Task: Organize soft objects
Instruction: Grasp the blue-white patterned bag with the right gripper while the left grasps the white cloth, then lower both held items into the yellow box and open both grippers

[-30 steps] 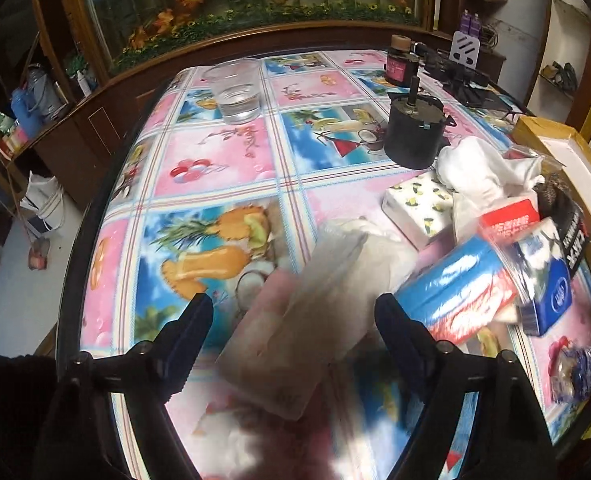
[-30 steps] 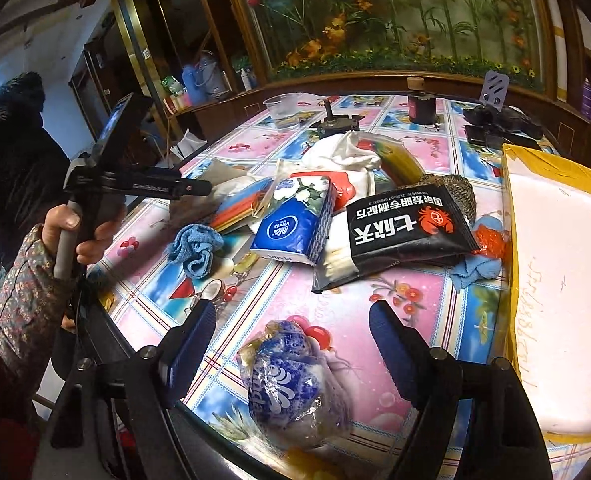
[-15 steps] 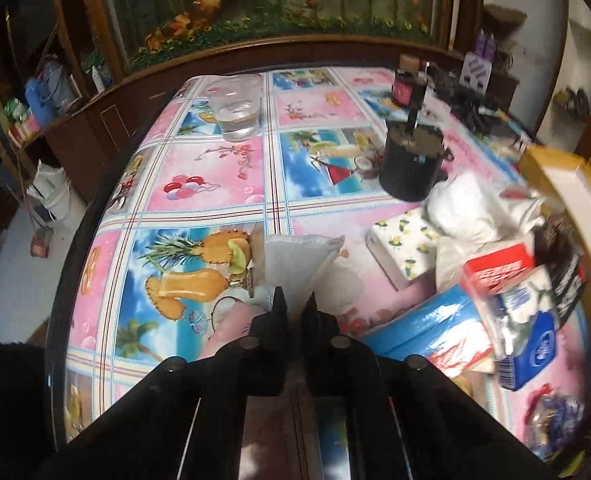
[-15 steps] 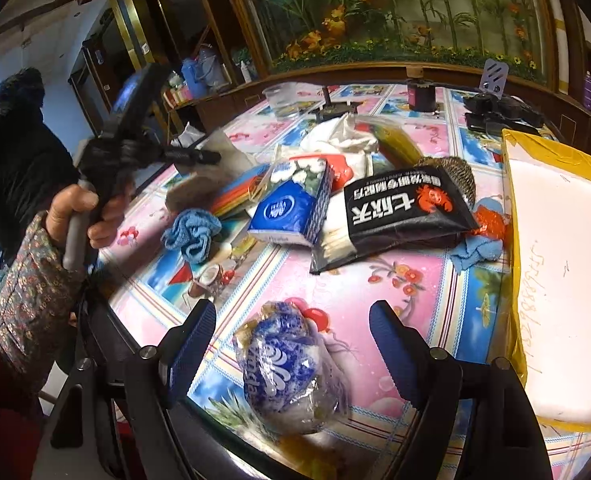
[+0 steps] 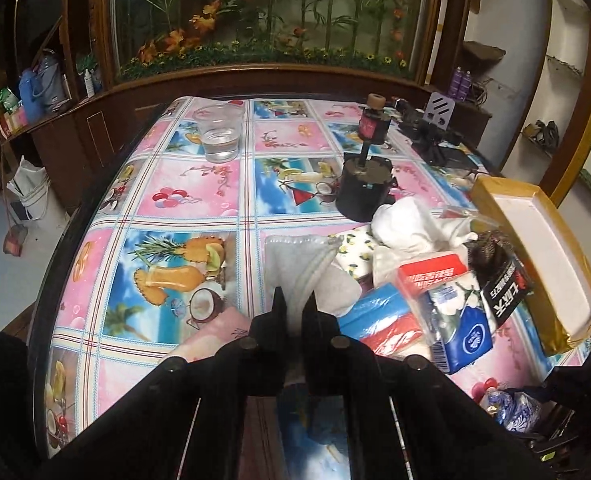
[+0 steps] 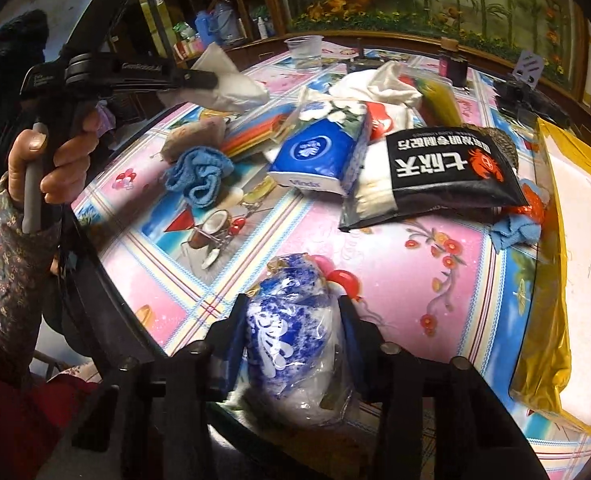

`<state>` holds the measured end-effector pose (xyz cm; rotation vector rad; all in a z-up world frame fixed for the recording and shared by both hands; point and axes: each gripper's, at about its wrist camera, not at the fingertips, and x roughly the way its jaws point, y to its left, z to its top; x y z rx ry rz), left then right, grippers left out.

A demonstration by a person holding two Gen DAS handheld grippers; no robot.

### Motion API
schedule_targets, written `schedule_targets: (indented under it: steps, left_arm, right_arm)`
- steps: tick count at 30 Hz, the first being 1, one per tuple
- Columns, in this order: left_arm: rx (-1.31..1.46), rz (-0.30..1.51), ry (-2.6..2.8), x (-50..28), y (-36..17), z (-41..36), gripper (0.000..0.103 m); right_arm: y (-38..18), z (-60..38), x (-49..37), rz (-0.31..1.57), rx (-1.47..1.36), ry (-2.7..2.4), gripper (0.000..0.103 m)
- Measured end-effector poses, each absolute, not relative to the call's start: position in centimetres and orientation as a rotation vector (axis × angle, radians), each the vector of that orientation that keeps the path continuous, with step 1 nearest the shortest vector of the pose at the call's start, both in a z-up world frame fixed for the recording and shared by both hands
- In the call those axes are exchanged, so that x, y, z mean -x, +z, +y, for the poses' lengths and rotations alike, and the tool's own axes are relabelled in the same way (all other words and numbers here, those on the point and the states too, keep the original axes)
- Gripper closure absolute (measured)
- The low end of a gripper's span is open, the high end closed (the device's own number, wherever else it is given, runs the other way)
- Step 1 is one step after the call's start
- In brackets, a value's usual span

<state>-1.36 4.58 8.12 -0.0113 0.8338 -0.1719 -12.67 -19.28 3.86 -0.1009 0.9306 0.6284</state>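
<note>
A: What does the left gripper [image 5: 294, 308] have?

B: Its jaws are pinched almost together on a pale grey-white cloth [image 5: 299, 260], lifted above the table [image 5: 199, 184]. From the right wrist view the same cloth [image 6: 227, 84] hangs off the tip of that tool, clear of the pile. How much of it sits between the jaws is hidden by the black fingers [image 5: 278, 312]

A: And the right gripper [image 6: 293, 328]?

B: Narrowed around a blue-and-white patterned bundle in clear plastic [image 6: 291, 340] at the near table edge. Both fingers touch its sides. Its lower end is cut off behind the gripper body, so I cannot tell what the bundle is

A: The rest of the soft things?

B: Heaped in the middle: a blue tissue pack [image 6: 319, 156], a black packet with white lettering [image 6: 451, 168], a white crumpled cloth [image 6: 375, 84] and a small blue knitted cloth [image 6: 199, 172] lying apart on the left. Something brown and knitted [image 6: 499, 144] shows behind the black packet, mostly covered. A red-orange item [image 6: 531, 204] and a blue rag [image 6: 515, 232] are wedged against the white tray with gold edging [image 6: 575, 240], only partly seen

A: Anything beyond?

B: A clear plastic cup [image 5: 219, 132] stands well apart at the far side, and a dark round holder [image 5: 363, 188] sits just behind the pile
</note>
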Motion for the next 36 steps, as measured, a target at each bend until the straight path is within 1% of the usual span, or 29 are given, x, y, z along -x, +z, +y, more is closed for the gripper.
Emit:
schedule_targets:
  steps: [4, 8, 14, 26, 31, 36]
  left_arm:
    - [0.035, 0.821, -0.191, 1.6, 8.7, 4.3, 0.097]
    - [0.051, 0.795, -0.224, 2.0, 9.7, 3.5, 0.097]
    - [0.027, 0.753, -0.296, 2.7, 11.8, 0.2, 0.097]
    - [-0.052, 0.737, -0.463, 2.8, 13.6, -10.3, 0.097]
    - [-0.074, 0.752, -0.518, 1.5, 13.4, -15.6, 0.097]
    - [-0.080, 0.784, -0.542, -1.3, 12.7, -20.5, 0.097]
  right_arm:
    - [5.0, -19.7, 13.2, 0.879, 0.077, 0.638, 0.058]
    - [7.3, -21.7, 13.3, 0.801, -0.003, 0.624, 0.058]
    - [9.2, -25.5, 12.8, 0.737, -0.087, 0.554, 0.058]
    - [10.1, -34.3, 10.7, 0.678, -0.305, 0.390, 0.058]
    - [11.4, -38.6, 8.4, 0.651, -0.413, 0.286, 0.058]
    - [12.0, -42.3, 4.6, 0.674, -0.476, 0.186, 0.058]
